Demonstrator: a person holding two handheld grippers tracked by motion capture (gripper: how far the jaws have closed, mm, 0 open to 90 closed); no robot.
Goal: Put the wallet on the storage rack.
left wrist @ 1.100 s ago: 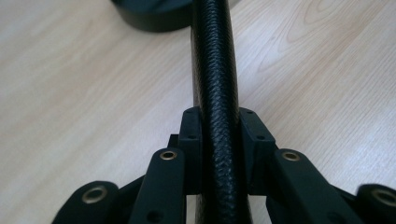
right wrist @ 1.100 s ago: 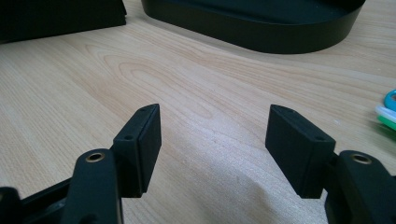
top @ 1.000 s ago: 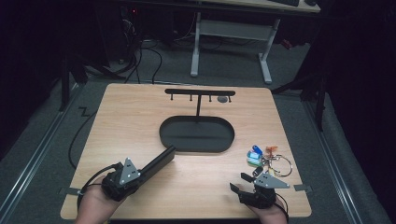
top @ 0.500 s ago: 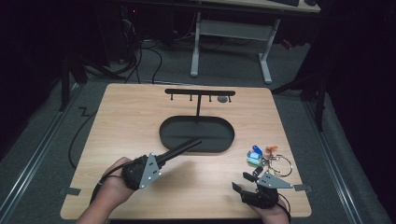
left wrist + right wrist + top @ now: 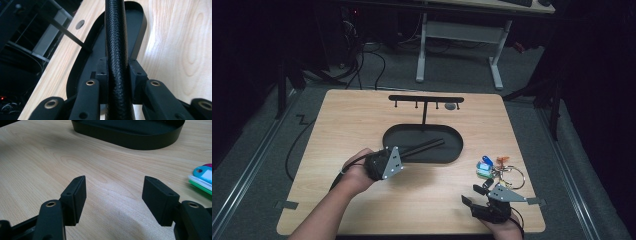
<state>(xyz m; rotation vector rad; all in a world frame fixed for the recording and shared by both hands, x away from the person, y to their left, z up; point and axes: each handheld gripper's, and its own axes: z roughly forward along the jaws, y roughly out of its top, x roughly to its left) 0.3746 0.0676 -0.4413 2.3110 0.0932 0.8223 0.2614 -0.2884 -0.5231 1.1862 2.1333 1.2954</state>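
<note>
A long black rod (image 5: pixel 424 147) with a woven, leathery skin sticks out of my left gripper (image 5: pixel 406 153), which is shut on it. In the left gripper view the pads (image 5: pixel 136 72) press on both sides of the rod (image 5: pixel 115 30). The rod's far end reaches over the black oval tray (image 5: pixel 453 154), above its inside. My right gripper (image 5: pixel 472 196) rests near the table's front right edge, open, with bare wood between its pads (image 5: pixel 77 192). A bunch of keys with coloured tags (image 5: pixel 492 167) lies just beyond it.
A black T-shaped rack (image 5: pixel 426 99) with small hooks rises from the tray's far side. A round grey spot (image 5: pixel 451 106) sits in the table behind it. The tray's wall (image 5: pixel 125 140) and the key tags (image 5: pixel 202 176) lie ahead of my right gripper.
My left hand has carried the rod to the right and away from the front edge; its tip now hangs over the tray. The right gripper has stayed put.
</note>
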